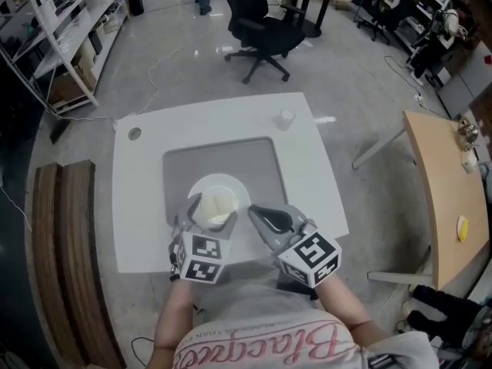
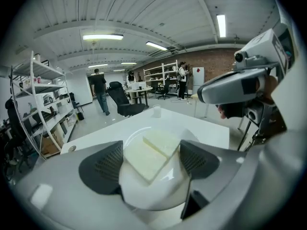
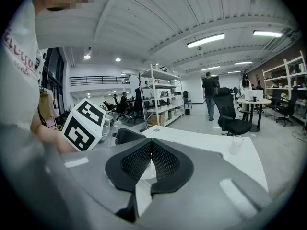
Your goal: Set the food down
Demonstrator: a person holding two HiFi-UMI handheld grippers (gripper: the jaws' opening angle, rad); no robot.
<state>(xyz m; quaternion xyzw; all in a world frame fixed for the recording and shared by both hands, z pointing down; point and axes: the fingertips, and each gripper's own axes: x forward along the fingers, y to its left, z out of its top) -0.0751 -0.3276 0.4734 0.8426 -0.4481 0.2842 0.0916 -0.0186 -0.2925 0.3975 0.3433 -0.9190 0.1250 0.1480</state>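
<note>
Gripping plate (image 2: 158, 193) wide-jawed by table's (image 1: 146, 175) near edge, left gripper (image 2: 151, 163) could tip food (image 2: 154, 153) off if tilted; right gripper's (image 3: 149, 153) jaws meet, empty.

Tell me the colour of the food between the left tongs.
The food is pale cream; clearest in left gripper view.

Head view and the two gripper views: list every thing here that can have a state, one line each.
left claw, shut on the food
food, two pale slices gripped over the plate
right claw, shut, empty
plate, lying on the grey mat
cup, upright on the table
office chair, unoccupied
</note>
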